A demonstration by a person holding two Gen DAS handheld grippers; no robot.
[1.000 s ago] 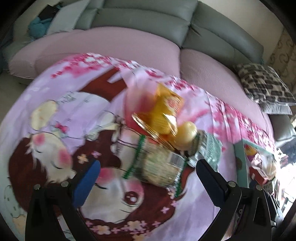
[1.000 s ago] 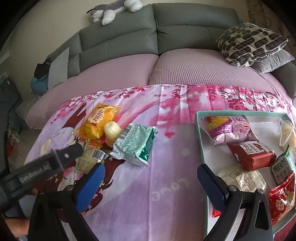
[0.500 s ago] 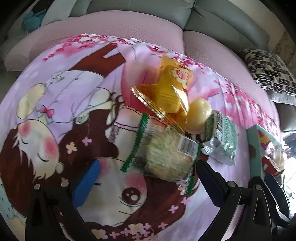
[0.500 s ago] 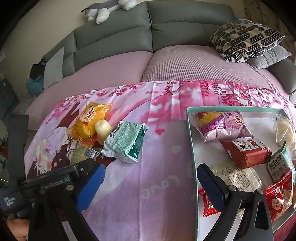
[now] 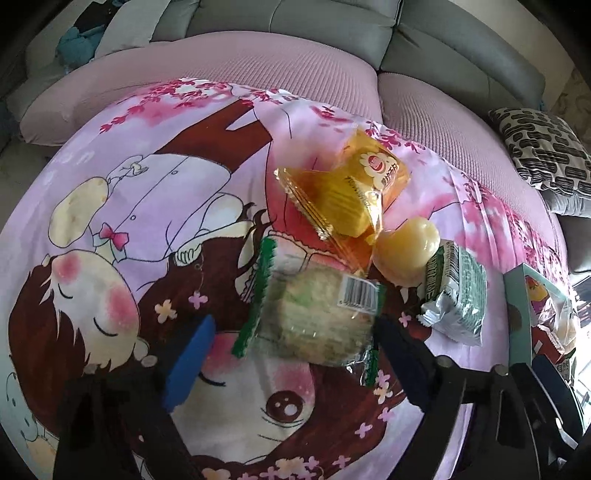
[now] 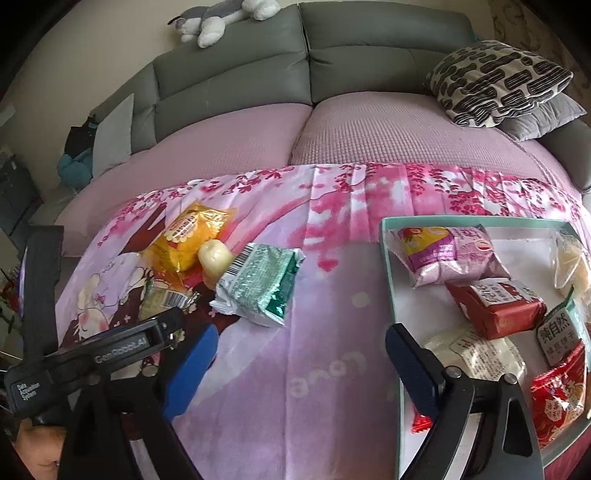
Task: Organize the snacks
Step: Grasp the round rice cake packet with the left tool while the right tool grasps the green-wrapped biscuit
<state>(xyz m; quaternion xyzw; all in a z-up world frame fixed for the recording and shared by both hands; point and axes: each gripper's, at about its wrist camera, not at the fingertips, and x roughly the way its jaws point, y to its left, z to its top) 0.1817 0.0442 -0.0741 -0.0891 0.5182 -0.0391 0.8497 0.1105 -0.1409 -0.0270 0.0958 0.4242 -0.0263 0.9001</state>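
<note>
Over the cartoon-print cloth (image 5: 155, 206): left claw (image 5: 295, 325) angled steeply down, jaws wide though just drawn in a little. Between them a clear packet (image 5: 317, 314) with green crimped ends and a round pale cake inside, lying flat on the cloth. Left blue pad (image 5: 188, 354) apart from the packet's near end; right finger just beside the other end, contact not possible to tell. No grip seen.

From that packet, at 12 o'clock, a yellow packet (image 5: 343, 199), one corner overlapping it. At 2 o'clock, a pale round sweet (image 5: 406, 251) touching the yellow packet. At 3 o'clock, a green-and-silver packet (image 5: 454, 299) right against the sweet.

Right claw (image 6: 301, 336) likewise wide, jaws also just narrowed a little, only bare cloth between them. At 3 o'clock of it, touching nothing, a teal-rimmed tray (image 6: 389, 280) on the same cloth. Inside the tray: a pink-and-purple packet (image 6: 450, 254) at the far left corner, a red packet (image 6: 495, 310) just nearer, a white packet (image 6: 480, 354) behind the right finger, a red bag (image 6: 557, 402) at the near right. At 10 o'clock of this claw, the loose snack pile, with the left claw's black body in front of it.

Beyond the cloth at 12 o'clock, a grey sofa (image 6: 369, 48) with a patterned cushion (image 6: 498, 81) and a plush toy (image 6: 221, 18) on top.
</note>
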